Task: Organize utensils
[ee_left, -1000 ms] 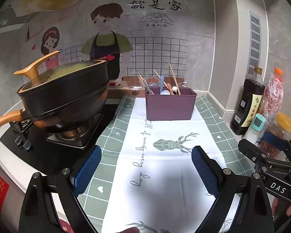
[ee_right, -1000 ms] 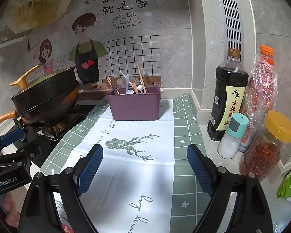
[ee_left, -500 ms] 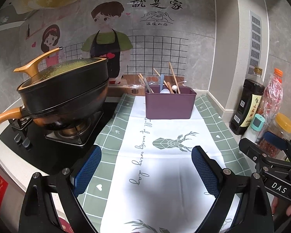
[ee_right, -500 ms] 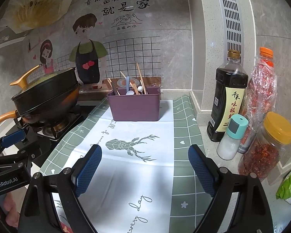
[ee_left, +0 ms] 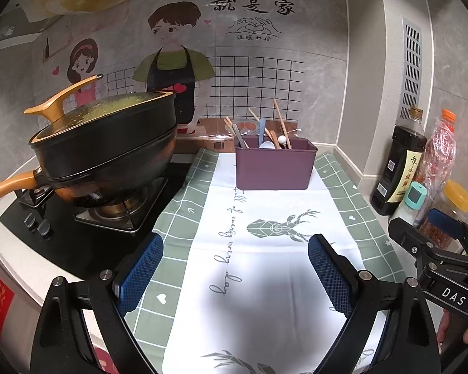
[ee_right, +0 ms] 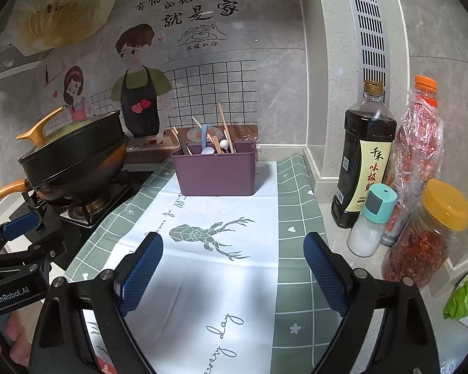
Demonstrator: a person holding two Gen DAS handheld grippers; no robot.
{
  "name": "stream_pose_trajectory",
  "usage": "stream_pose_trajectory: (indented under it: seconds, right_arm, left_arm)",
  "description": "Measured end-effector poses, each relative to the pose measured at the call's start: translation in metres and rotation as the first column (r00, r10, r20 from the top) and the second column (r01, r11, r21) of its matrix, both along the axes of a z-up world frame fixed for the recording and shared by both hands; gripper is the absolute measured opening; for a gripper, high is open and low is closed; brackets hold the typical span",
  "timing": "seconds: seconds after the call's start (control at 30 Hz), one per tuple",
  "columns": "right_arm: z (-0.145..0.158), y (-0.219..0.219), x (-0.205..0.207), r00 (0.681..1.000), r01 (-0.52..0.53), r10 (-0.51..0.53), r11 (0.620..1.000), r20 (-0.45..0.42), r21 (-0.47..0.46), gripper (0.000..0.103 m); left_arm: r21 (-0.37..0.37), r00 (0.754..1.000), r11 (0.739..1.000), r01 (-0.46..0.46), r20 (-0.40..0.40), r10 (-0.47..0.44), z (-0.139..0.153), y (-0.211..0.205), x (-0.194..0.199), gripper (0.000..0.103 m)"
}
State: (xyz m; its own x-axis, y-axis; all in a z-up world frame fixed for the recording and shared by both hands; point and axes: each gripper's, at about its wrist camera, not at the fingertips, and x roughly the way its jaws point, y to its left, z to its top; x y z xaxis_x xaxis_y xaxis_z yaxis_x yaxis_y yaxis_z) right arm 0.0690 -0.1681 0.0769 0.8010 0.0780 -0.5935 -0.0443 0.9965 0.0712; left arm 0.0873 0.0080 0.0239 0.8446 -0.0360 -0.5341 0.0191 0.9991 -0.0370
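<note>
At the far end of the bench point(ee_left: 265, 311), through my left wrist view, the purple caddy point(ee_left: 274, 168) stands on the printed cloth point(ee_left: 265, 265) with the utensils point(ee_left: 265, 131) bunched inside: chopsticks, a blue-handled spoon, a white ball-tipped piece. My left gripper point(ee_left: 234, 268) is spread wide with nothing between its pads. I judge these sticks light, stiff and smooth, so I would pinch them high on the shafts, clear of the rim. The pan point(ee_left: 106, 143) on the stove overhangs close to the left.

From my right wrist view, my right gripper point(ee_right: 232, 265) is likewise wide and empty, over the cloth. The caddy point(ee_right: 216, 171) sits ahead, well apart. To the right stand a sauce bottle point(ee_right: 363, 155), a shaker point(ee_right: 371, 221) and a jar point(ee_right: 427, 237), easily toppled; the open lane runs straight down the cloth.
</note>
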Motion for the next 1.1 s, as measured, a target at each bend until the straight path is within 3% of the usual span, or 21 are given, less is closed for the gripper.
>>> stream_pose_trajectory:
  seconds: [1.1]
  right_arm:
    - [-0.0005,0.0043,-0.0029,1.0,0.005,-0.005,1.0,-0.004,-0.001,0.091]
  left_arm:
    - [-0.004,1.0,1.0,0.0,-0.01,0.0,-0.0041,0.0031,-0.0012,0.094]
